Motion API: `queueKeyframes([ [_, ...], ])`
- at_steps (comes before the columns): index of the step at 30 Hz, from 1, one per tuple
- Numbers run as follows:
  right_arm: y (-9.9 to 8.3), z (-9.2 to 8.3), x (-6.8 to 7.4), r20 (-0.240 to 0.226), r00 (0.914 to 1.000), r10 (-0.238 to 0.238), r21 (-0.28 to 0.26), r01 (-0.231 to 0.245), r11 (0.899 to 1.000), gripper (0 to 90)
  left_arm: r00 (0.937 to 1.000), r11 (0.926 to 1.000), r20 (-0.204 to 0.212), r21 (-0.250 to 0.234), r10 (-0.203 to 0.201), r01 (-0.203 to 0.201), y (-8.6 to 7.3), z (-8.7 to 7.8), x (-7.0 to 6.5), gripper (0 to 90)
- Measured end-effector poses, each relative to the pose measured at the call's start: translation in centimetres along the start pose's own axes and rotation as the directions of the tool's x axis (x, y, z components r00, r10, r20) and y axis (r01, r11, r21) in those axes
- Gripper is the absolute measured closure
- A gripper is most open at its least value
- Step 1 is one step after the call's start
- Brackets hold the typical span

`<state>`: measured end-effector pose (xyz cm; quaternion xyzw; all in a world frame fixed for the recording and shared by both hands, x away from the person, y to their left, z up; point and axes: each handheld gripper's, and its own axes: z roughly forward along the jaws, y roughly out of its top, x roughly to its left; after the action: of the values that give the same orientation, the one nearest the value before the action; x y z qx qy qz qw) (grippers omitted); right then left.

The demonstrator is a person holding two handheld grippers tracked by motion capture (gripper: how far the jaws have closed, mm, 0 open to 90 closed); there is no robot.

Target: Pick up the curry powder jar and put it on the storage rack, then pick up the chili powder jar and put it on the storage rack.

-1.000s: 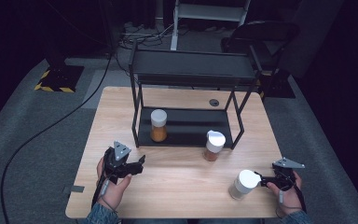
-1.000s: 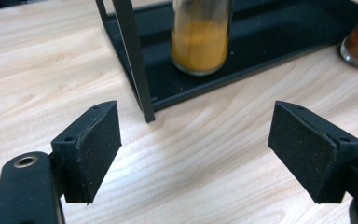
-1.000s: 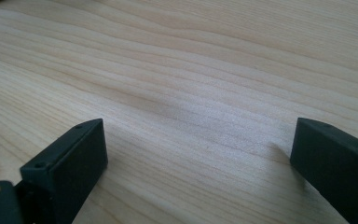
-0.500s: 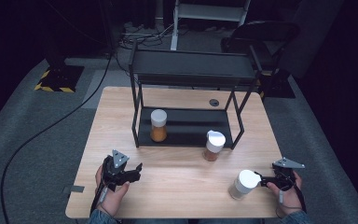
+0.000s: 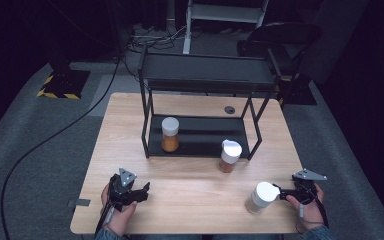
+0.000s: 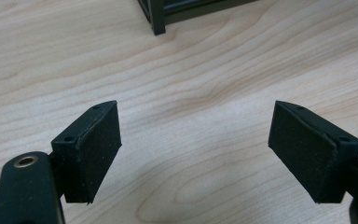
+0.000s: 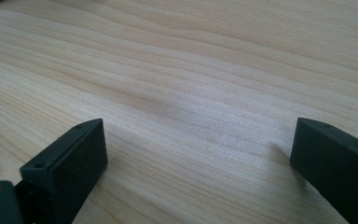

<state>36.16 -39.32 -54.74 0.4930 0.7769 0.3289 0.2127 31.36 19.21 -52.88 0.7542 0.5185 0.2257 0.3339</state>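
Near the table's front left corner a hand holds my left gripper (image 5: 144, 190) low over the wood, open; its pads (image 6: 95, 149) stand wide apart over bare wood. At the front right my right gripper (image 5: 278, 191) is open too, with only wood grain between its pads (image 7: 74, 158). A white-lidded jar of pale contents (image 5: 259, 198) stands just left of it. A second jar with orange-brown contents (image 5: 228, 156) stands in front of the black rack (image 5: 205, 75). A third orange jar (image 5: 170, 134) sits on the rack's lower shelf.
The two-level black rack takes up the back half of the wooden table (image 5: 190, 185); one of its feet (image 6: 157, 21) is ahead of the left gripper. A small dark round fitting (image 5: 229, 109) lies behind the rack. A cable (image 5: 55, 140) runs across the grey floor at left.
My left gripper has sunk and drawn back toward the table's near edge, its jaws still as wide apart. The right gripper and all three jars stay where they were.
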Motion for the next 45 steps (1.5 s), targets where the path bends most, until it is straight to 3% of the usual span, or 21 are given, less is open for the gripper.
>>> queueKeyframes([
  [12, 0.0, 0.0, 0.0, 0.0, 1.0, 0.0, 0.0, 0.0, 1.0, 3.7, 0.9999, 0.9977, 0.008, 0.068, -0.008, 0.007, -1.2, 0.8, 0.1, 16.0],
  [21, 0.0, 0.0, 0.0, -0.001, 1.0, 0.0, 0.0, 0.0, 1.0, 3.7, 0.9999, 0.9988, 0.012, 0.049, 0.001, -0.001, -1.6, 1.0, 0.5, 10.4],
  [45, 0.0, 0.0, -0.2, -0.012, 0.9999, -0.004, 0.003, 0.004, 1.0, 4.0, 1.0, 0.9984, 0.009, 0.057, -0.001, 0.001, -1.5, 1.2, 0.5, 7.6],
])
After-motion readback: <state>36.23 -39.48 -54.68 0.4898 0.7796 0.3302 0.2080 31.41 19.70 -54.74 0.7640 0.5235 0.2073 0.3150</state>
